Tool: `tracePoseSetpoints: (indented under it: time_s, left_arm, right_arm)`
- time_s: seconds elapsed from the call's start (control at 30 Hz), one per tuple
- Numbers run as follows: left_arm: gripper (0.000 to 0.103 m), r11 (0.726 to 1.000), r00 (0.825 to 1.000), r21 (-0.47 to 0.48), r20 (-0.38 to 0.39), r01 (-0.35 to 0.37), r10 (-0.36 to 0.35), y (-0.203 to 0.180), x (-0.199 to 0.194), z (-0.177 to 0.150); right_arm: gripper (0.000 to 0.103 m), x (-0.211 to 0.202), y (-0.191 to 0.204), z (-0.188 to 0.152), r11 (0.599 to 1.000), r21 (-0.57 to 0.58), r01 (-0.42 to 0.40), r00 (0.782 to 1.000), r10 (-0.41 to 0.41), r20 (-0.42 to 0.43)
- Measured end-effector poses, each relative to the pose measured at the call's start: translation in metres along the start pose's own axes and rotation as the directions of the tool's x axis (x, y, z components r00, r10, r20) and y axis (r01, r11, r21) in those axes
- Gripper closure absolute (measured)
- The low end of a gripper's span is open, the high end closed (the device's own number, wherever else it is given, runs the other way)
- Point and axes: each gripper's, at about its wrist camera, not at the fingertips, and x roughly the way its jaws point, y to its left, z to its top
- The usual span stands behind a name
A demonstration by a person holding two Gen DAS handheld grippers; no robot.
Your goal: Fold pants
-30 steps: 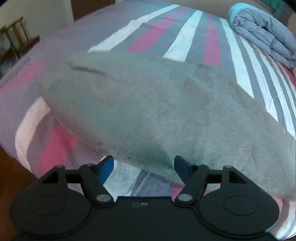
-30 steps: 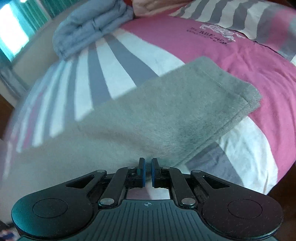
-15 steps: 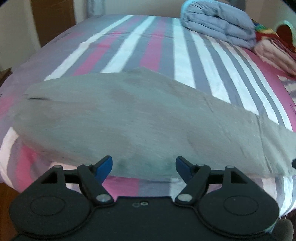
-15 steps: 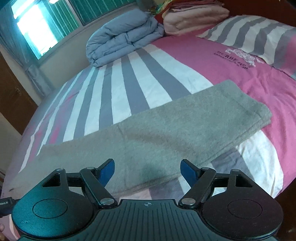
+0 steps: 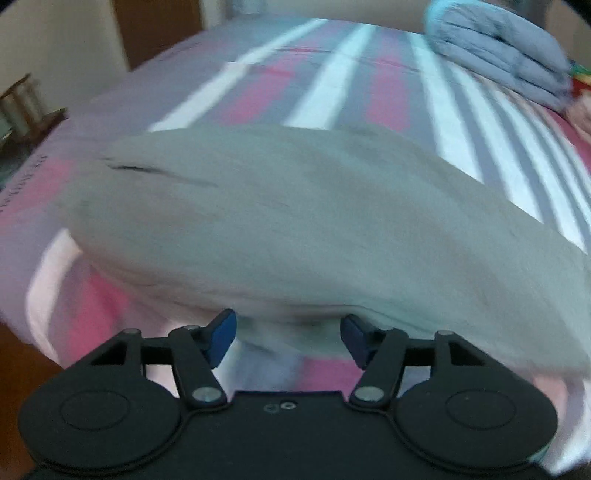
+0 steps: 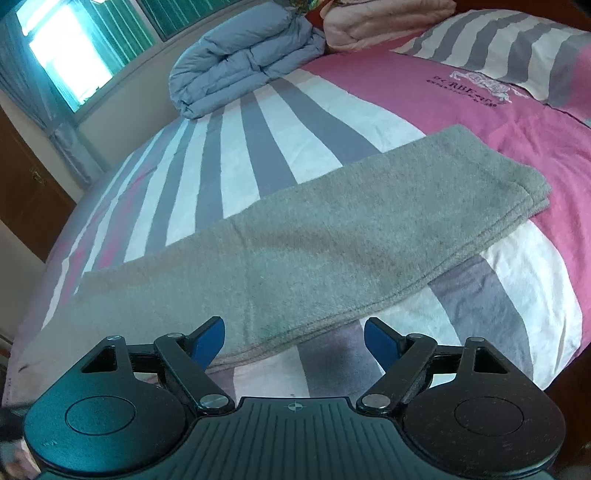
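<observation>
The grey pants [image 6: 314, 251] lie folded lengthwise in a long flat strip across the striped bed. In the left wrist view the pants [image 5: 295, 229] fill the middle, with a dark pocket slit near their left end. My left gripper [image 5: 288, 334] is open and empty, right at the near edge of the pants. My right gripper [image 6: 294, 339] is open and empty, above the near edge of the strip, its left fingertip over the fabric.
The bed [image 6: 258, 140] has a pink, grey and white striped cover. A folded blue-grey duvet [image 6: 240, 55] and pink bedding [image 6: 384, 22] lie at the far side, a striped pillow [image 6: 517, 48] at the right. A wooden wardrobe [image 6: 26, 195] stands left. The bed's edge is near.
My right gripper opened from shut and drew back and up from the pants. My left gripper stayed open, swung away to a wider view, then moved back close to the pants' edge.
</observation>
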Motion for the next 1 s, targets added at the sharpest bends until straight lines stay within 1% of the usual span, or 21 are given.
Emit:
tracePoseSetpoints:
  time_s: [0.07,0.13,0.2,0.27,0.33,0.4,0.47,0.6,0.67,0.7,0.77,0.8,0.83,0.87,0.9,0.93,1.0]
  left_arm:
    - [0.05,1.0,1.0,-0.018,-0.02,-0.011,0.01,0.011,0.011,0.006]
    - [0.05,1.0,0.999,-0.029,-0.05,-0.009,0.008,0.017,0.021,0.006]
    - [0.05,1.0,0.999,-0.01,-0.049,-0.02,0.019,0.015,0.023,0.001]
    - [0.05,1.0,0.999,-0.001,-0.028,-0.023,0.023,0.013,0.014,-0.007]
    - [0.05,1.0,1.0,-0.03,-0.006,-0.006,0.006,0.019,0.004,-0.008]
    - [0.05,0.998,1.0,-0.061,0.016,-0.008,0.009,0.029,-0.004,-0.002]
    - [0.05,0.996,0.999,-0.088,0.033,-0.009,0.012,0.039,-0.009,0.002]
    - [0.05,0.993,0.996,-0.119,0.089,-0.004,0.015,0.044,-0.023,0.015]
    - [0.046,0.995,0.994,-0.104,0.112,0.0,0.012,0.042,-0.024,0.023]
    - [0.044,0.996,0.995,-0.089,0.1,-0.004,0.013,0.039,-0.017,0.028]
    - [0.044,0.997,0.998,-0.078,0.055,0.001,0.004,0.036,0.001,0.031]
    - [0.044,0.998,1.0,-0.068,0.018,0.003,-0.001,0.035,0.014,0.03]
    - [0.045,0.998,1.0,-0.053,-0.002,-0.018,0.018,0.033,0.025,0.026]
    - [0.044,0.998,0.999,-0.024,-0.007,-0.053,0.053,0.032,0.034,0.023]
    - [0.039,0.996,0.996,0.018,-0.003,-0.089,0.09,0.029,0.041,0.018]
    - [0.035,0.995,0.995,0.033,0.005,-0.098,0.098,0.031,0.045,0.013]
    - [0.031,0.996,0.996,-0.009,-0.011,-0.092,0.092,0.039,0.047,0.011]
  right_arm:
    - [0.021,0.003,0.001,-0.001,1.0,0.011,-0.007,1.0,0.007,-0.007]
    - [0.021,0.004,0.008,-0.003,1.0,-0.016,-0.008,1.0,0.008,-0.005]
    - [0.021,0.005,0.018,-0.006,0.999,-0.05,-0.021,1.0,0.02,-0.01]
    - [0.021,0.009,0.028,-0.008,0.997,-0.074,-0.031,0.999,0.029,-0.027]
    - [0.021,0.012,0.034,-0.008,0.995,-0.096,-0.027,0.999,0.023,-0.033]
    - [0.021,0.015,0.035,-0.007,0.996,-0.085,-0.021,0.999,0.017,-0.038]
    - [0.021,0.016,0.037,-0.005,0.996,-0.081,-0.031,0.999,0.028,-0.037]
    - [0.021,0.023,0.057,0.0,0.983,-0.181,0.003,1.0,-0.006,-0.015]
    - [0.021,0.031,0.067,0.003,0.971,-0.236,0.023,1.0,-0.027,-0.014]
    - [0.021,0.035,0.072,0.003,0.968,-0.251,0.023,0.999,-0.028,-0.018]
    - [0.021,0.042,0.08,0.004,0.962,-0.27,0.029,0.999,-0.035,-0.016]
    - [0.021,0.047,0.084,0.004,0.958,-0.286,0.034,0.999,-0.04,-0.017]
    - [0.021,0.052,0.086,0.003,0.953,-0.3,0.037,0.999,-0.046,-0.021]
    - [0.021,0.058,0.089,0.002,0.949,-0.313,0.042,0.998,-0.055,-0.032]
    - [0.021,0.064,0.091,0.0,0.944,-0.327,0.046,0.997,-0.063,-0.042]
    - [0.021,0.07,0.091,-0.002,0.938,-0.342,0.059,0.996,-0.08,-0.05]
    - [0.021,0.083,0.089,-0.008,0.911,-0.397,0.108,0.986,-0.148,-0.072]
